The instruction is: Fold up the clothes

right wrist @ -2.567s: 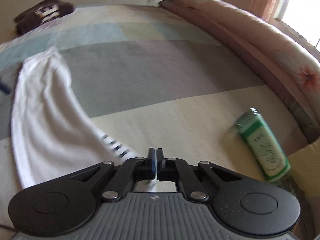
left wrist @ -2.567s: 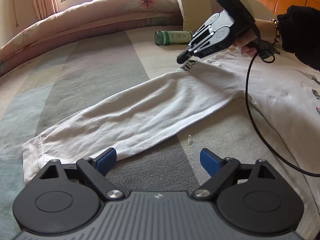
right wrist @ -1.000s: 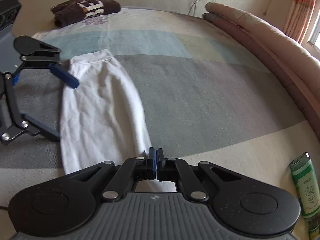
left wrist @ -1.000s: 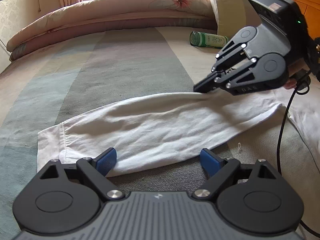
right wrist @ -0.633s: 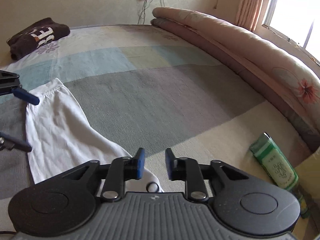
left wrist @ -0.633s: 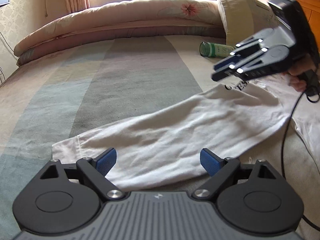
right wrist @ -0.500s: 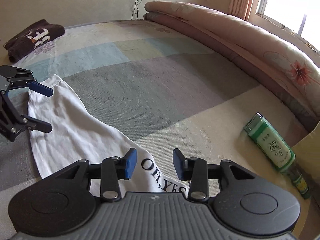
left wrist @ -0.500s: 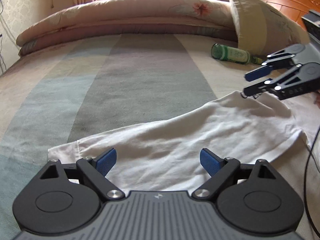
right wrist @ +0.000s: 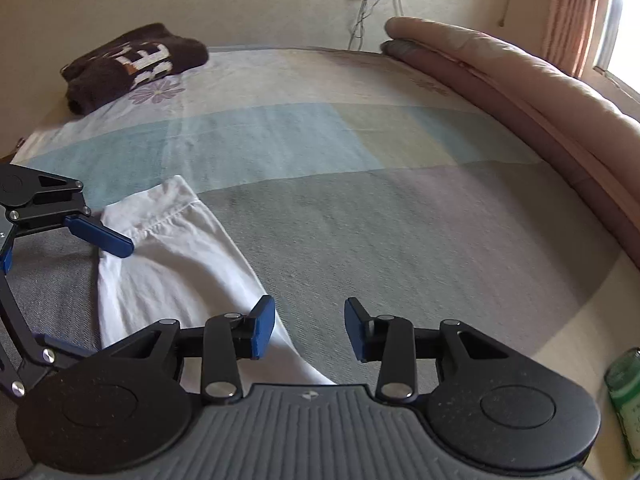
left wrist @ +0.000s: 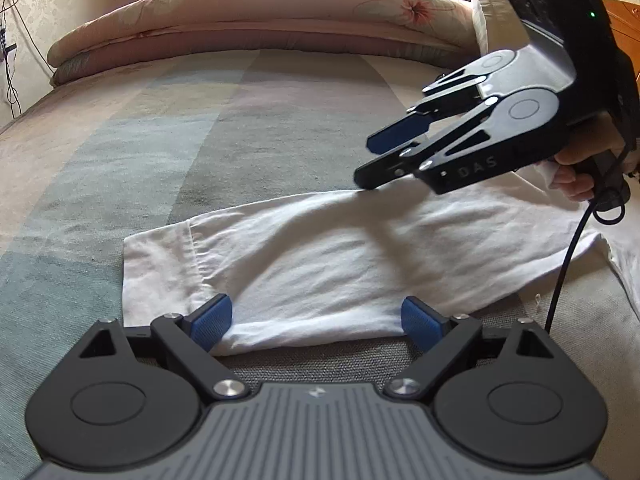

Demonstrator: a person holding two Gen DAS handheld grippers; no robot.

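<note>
A white long-sleeved shirt lies on the bed with its sleeve (left wrist: 340,256) stretched out toward the cuff (left wrist: 160,264) at the left. My left gripper (left wrist: 316,320) is open, and the sleeve's near edge lies between its blue pads without being pinched. My right gripper (left wrist: 374,160), held by a hand (left wrist: 576,176), is open just above the sleeve's far edge, empty. In the right wrist view the right gripper (right wrist: 310,328) stands open at the sleeve's (right wrist: 168,272) edge, with the left gripper (right wrist: 100,300) open across it near the cuff.
A folded brown garment (right wrist: 132,64) sits at the bed's far corner. A green bottle (right wrist: 626,404) lies at the right. A rolled quilt (left wrist: 260,12) and a pillow (left wrist: 492,20) line the bed's far side. A black cable (left wrist: 560,280) hangs from the right gripper over the shirt.
The right gripper was shut on the sleeve, let it go, swung away toward the shoulder, and is now back over the sleeve's far edge. The left gripper crept forward onto the sleeve's near edge.
</note>
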